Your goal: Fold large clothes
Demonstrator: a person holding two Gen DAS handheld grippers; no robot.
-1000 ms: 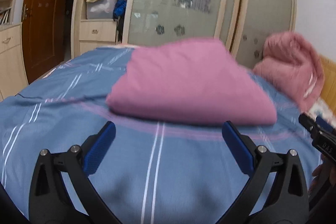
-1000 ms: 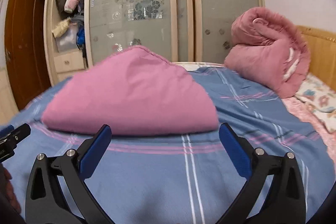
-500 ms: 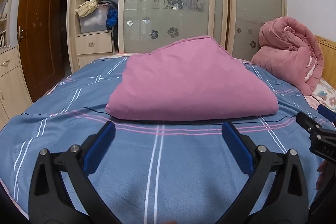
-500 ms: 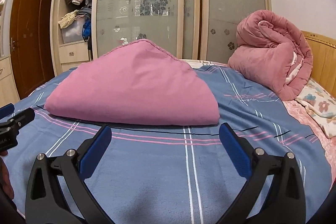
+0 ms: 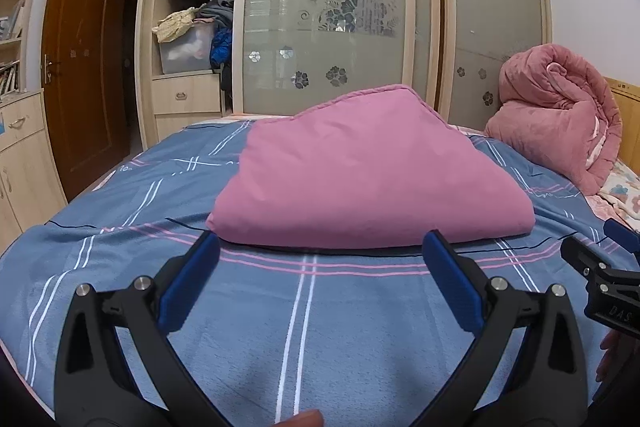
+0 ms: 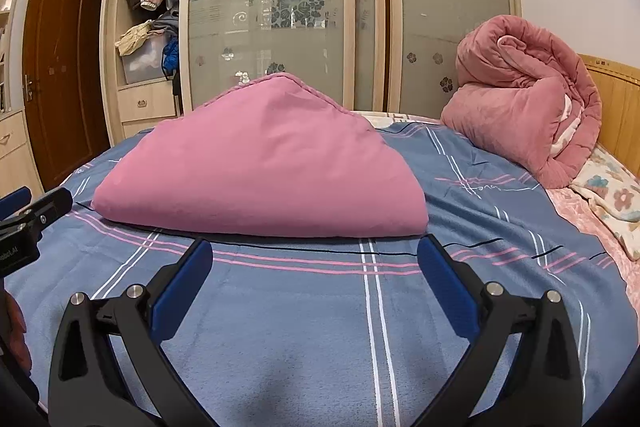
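A pink folded cloth lies in a thick bundle on the blue striped bed cover, with one corner standing up at the back. It also shows in the right wrist view. My left gripper is open and empty, just short of the bundle's near edge. My right gripper is open and empty too, at the same near edge. The right gripper shows at the right edge of the left wrist view. The left gripper shows at the left edge of the right wrist view.
A rolled pink quilt sits at the back right by the wooden headboard. A floral sheet lies at the right edge. A wardrobe with glass sliding doors stands behind the bed, with a brown door at left.
Both grippers have drawn back and steadied; the bundle sits slightly farther off and the view has tilted up. Both stay open and empty. The bundle has not moved.
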